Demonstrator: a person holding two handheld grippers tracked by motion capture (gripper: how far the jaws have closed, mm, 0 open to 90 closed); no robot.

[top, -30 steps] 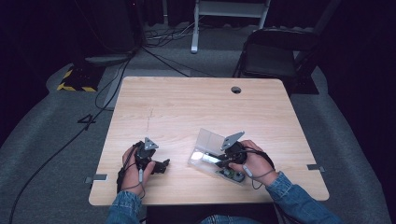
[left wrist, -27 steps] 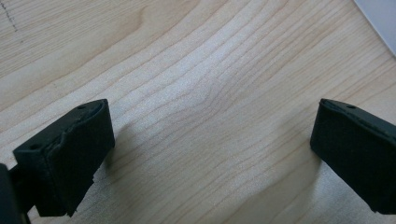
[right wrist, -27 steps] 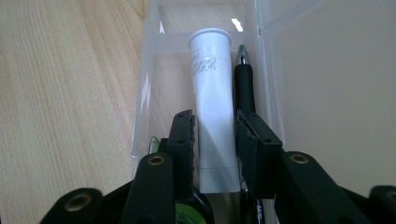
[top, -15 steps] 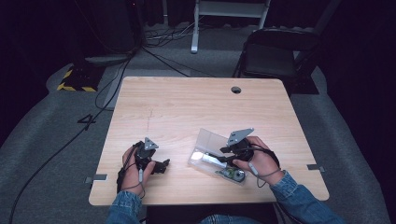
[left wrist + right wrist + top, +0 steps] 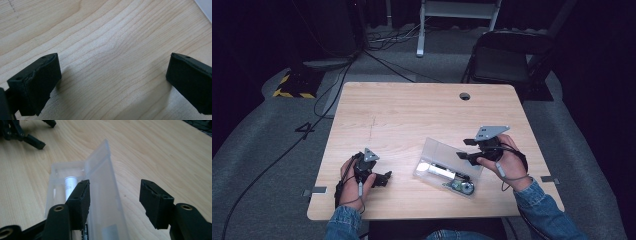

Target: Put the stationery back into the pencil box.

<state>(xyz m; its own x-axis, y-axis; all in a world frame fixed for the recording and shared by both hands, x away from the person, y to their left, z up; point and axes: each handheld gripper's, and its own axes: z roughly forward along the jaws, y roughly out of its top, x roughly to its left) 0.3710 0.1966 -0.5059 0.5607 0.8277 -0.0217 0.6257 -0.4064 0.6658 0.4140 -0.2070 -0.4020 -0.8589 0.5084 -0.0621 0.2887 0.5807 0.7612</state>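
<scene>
I read the right gripper (image 5: 466, 149) just beside and above the clear plastic case (image 5: 447, 167) on the worktop (image 5: 412, 110) — jaws just opened, nothing between them — with the left gripper (image 5: 384, 179) spread, well apart.

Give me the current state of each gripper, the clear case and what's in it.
Left gripper: open, nothing between the jaws, low over the table.
Right gripper: jaws have just been opening, nothing gripped, above the case.
Clear plastic case: lid open, lying on the table.
Silver cylinder: lying inside the case.
</scene>
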